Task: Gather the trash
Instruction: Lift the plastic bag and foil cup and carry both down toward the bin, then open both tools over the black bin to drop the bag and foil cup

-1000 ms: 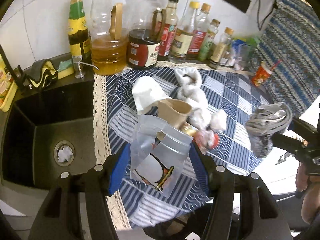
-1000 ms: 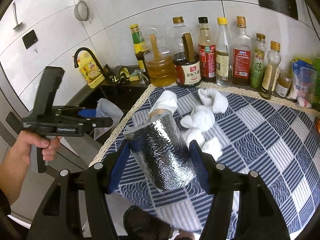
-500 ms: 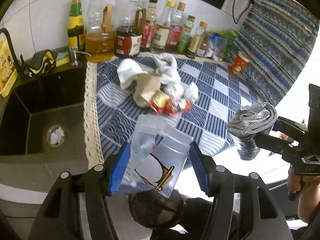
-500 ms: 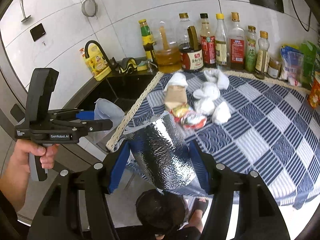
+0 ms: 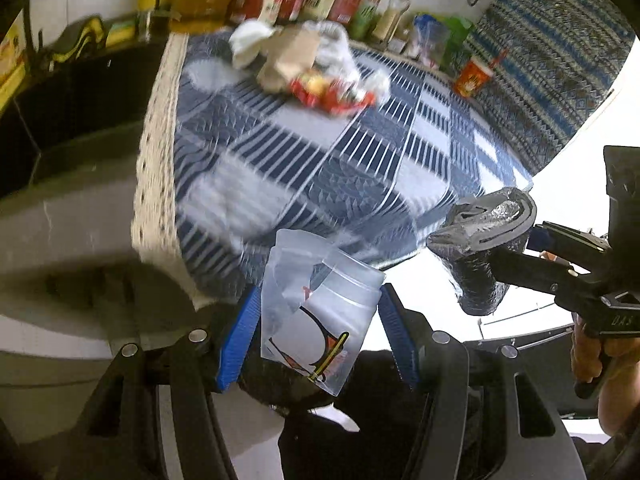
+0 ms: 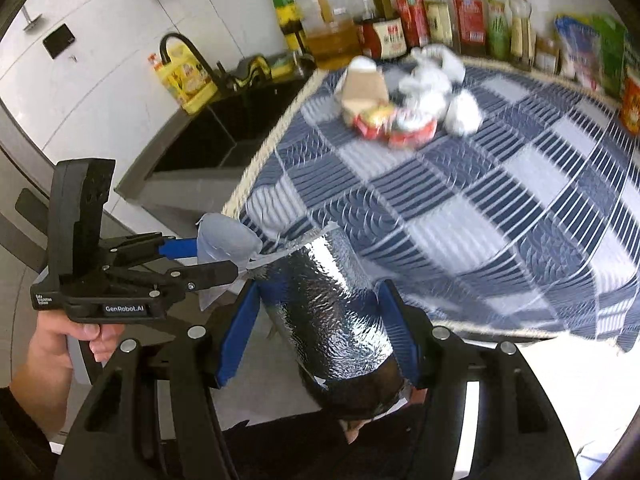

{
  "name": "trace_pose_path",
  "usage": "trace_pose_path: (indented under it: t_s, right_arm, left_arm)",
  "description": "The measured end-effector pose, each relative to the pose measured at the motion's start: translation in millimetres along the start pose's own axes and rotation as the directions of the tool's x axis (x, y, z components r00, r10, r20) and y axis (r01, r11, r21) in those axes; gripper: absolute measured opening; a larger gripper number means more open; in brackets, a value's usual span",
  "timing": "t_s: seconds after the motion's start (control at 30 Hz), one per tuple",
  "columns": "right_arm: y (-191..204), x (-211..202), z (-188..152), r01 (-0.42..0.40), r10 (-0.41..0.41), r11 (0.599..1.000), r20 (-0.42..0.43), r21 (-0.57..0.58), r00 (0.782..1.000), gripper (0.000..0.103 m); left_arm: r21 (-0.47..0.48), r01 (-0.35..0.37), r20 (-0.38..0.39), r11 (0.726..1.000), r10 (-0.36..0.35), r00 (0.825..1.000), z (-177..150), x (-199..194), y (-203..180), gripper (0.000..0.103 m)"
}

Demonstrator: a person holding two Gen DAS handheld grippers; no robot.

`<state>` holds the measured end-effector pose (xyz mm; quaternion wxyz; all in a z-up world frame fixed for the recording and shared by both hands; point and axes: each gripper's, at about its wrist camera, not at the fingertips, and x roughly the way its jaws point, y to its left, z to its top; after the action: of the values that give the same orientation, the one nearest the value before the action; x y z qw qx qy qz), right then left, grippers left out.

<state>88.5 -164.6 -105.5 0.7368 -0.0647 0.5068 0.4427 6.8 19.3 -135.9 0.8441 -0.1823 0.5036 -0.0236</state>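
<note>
My left gripper (image 5: pixel 318 324) is shut on a clear plastic bag with a penguin print (image 5: pixel 316 312), held off the near edge of the blue checked tablecloth (image 5: pixel 320 168). My right gripper (image 6: pixel 320 328) is shut on a crumpled silver foil bag (image 6: pixel 332 320), also off the table edge. The foil bag also shows in the left wrist view (image 5: pixel 480 256), and the clear bag in the right wrist view (image 6: pixel 228 240). A trash pile stays on the cloth: white tissues (image 6: pixel 432 80), a brown paper carton (image 6: pixel 364 88) and red wrappers (image 6: pixel 396 124).
A row of sauce and oil bottles (image 6: pixel 400 12) lines the back wall. A dark sink (image 6: pixel 224 128) with a black faucet lies left of the table. A red cup (image 5: pixel 474 76) and snack bags (image 6: pixel 576 48) stand at the far right. A dark round bin opening (image 5: pixel 288 384) sits below the grippers.
Both grippers have pulled back and down from the table, carrying their bags past its near edge. The trash pile now lies farther away.
</note>
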Motion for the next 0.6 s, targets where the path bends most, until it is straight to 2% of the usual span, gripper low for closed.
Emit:
trace_pose_path:
  t_s: [0.2, 0.33, 0.53, 0.6]
  right_arm:
    - [0.0, 40.7, -15.2, -0.008, 0.011, 0.999, -0.090, 0.037, 0.996, 0.061]
    - [-8.6, 70.1, -27.8, -0.020, 0.040, 0.993, -0.172, 0.116, 0.984, 0.061]
    - [-30.5, 111.9, -51.4, 0.008, 0.054, 0.974, -0.266, 0.224, 0.962, 0.061]
    - [-38.1, 119.7, -59.3, 0.051, 0.019, 0.970, -0.287, 0.237, 0.958, 0.061]
  left_arm:
    - [-0.060, 0.014, -0.071, 0.998, -0.018, 0.997, -24.1, 26.2, 20.0, 0.058]
    - [-0.095, 0.025, -0.141, 0.995, -0.038, 0.989, -43.6, 54.1, 29.7, 0.058]
    - [-0.164, 0.034, -0.212, 0.986, -0.069, 0.975, -71.0, 93.2, 41.2, 0.059]
    - [-0.189, 0.036, -0.227, 0.981, -0.080, 0.971, -77.2, 104.3, 46.2, 0.059]
